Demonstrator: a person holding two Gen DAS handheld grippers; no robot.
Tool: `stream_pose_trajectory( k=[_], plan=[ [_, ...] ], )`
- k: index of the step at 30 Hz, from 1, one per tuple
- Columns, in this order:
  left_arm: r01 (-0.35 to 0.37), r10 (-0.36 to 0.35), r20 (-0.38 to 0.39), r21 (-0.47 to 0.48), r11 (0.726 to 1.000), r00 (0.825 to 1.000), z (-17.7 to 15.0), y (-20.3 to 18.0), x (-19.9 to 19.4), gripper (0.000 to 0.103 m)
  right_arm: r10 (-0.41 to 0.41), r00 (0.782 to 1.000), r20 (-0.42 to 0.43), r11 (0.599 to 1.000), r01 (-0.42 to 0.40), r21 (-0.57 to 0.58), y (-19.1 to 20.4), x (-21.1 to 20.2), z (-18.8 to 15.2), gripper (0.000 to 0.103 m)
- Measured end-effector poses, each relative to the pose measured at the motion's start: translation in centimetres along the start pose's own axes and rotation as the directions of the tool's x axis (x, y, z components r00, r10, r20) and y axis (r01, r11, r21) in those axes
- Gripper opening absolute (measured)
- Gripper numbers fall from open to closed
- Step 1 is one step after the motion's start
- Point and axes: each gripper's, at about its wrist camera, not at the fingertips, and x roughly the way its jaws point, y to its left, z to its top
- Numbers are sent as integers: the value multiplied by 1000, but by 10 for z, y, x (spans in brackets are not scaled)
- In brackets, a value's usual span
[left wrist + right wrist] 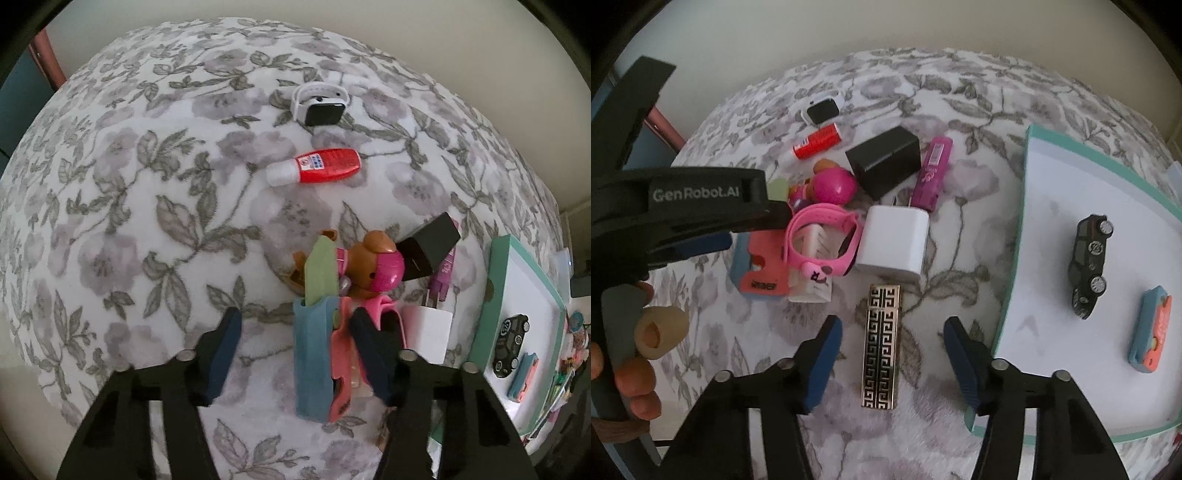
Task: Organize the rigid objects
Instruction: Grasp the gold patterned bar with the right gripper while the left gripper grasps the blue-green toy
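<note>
The left gripper [293, 343] stands part open, pointing down at the floral blanket [147, 221]. A blue and coral case [314, 354] lies between its fingers, nearer the right pad, but no pad visibly presses it. The right gripper [892, 350] is likewise part open, straddling a black and gold patterned case [881, 347] with clear gaps on both sides. The teal-rimmed tray [1027, 206] sits just right of its right finger.

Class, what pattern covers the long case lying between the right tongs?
A black-and-gold Greek-key maze pattern on the case, clearest in the right wrist view.
</note>
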Motion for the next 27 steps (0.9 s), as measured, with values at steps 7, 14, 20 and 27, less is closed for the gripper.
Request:
stream_pose_trajectory(
  k=[7,14,20,27],
  plan=[
    [51,-51,-4,20,999,999,-2,-11,0,26,-22,998,-57,1000,22,-12,0,15,-5,43],
    [48,-48,-1,30,998,999,-2,-12,1,24,-64,996,-63,996,60,-59,7,21,-9,38],
    [34,-34,4,47,998,999,-1,-13,2,24,-124,991,-54,987,117,-109,26,25,-17,34],
    [14,-15,15,62,998,1000,-1,-17,4,24,-143,989,-44,982,136,-133,33,26,-20,32]
  ],
)
